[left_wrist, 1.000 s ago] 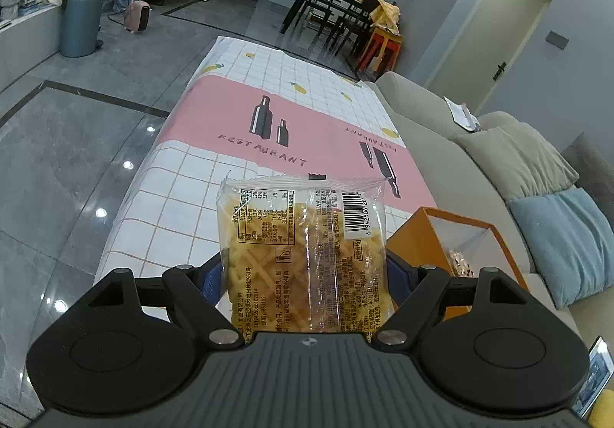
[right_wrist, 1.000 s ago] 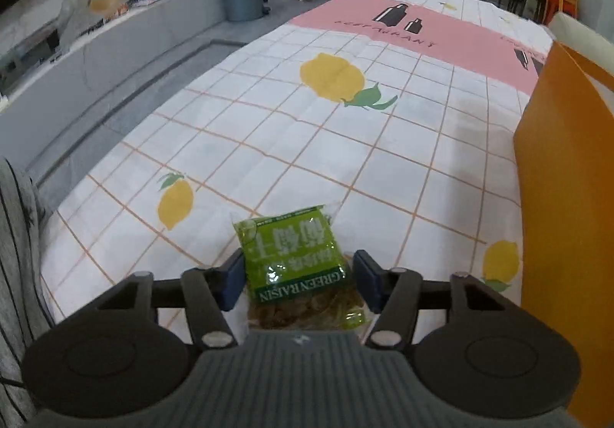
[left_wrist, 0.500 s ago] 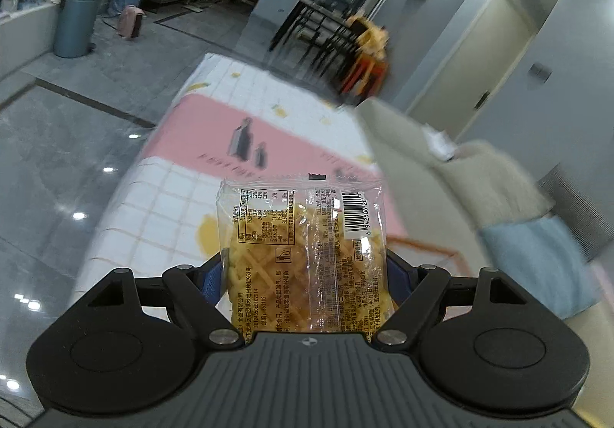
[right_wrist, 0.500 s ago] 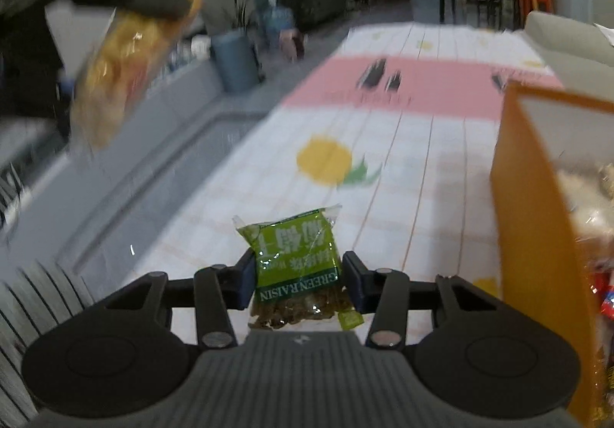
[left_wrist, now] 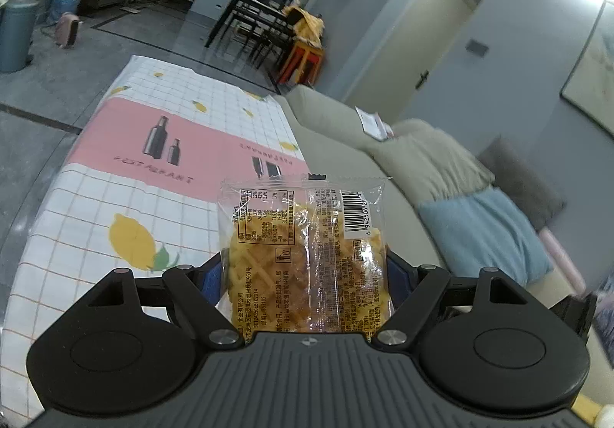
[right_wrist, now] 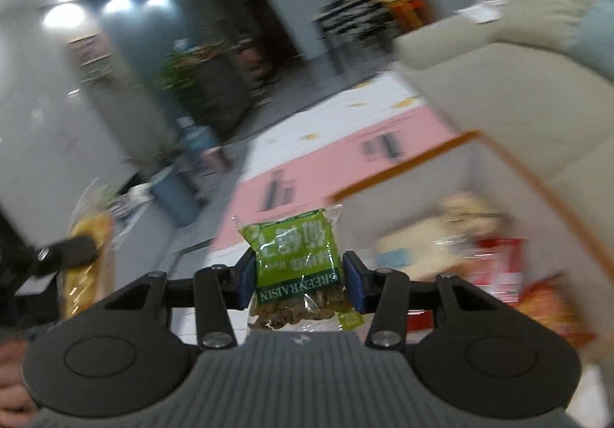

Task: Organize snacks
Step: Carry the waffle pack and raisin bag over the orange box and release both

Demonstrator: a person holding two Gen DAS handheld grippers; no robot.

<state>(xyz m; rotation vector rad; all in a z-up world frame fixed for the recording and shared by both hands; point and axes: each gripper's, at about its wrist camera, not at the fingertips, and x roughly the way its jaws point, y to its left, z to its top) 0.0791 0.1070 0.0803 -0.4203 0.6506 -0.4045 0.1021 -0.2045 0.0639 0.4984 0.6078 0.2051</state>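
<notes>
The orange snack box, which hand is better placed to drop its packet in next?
Right, probably. The right gripper holds the green raisin packet with the orange cardboard box open just ahead. The left gripper with its clear waffle packet faces the table, no box in view.

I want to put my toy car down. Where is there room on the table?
The checked tablecloth is bare around the big lemon print and on the pink band. The orange box beside the sofa is crowded with snack packets.

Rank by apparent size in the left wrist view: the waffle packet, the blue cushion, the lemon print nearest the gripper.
1. Waffle packet, enlarged by closeness to the camera.
2. Blue cushion, only slightly smaller; the ranking is unsure.
3. Lemon print, clearly smallest.
</notes>
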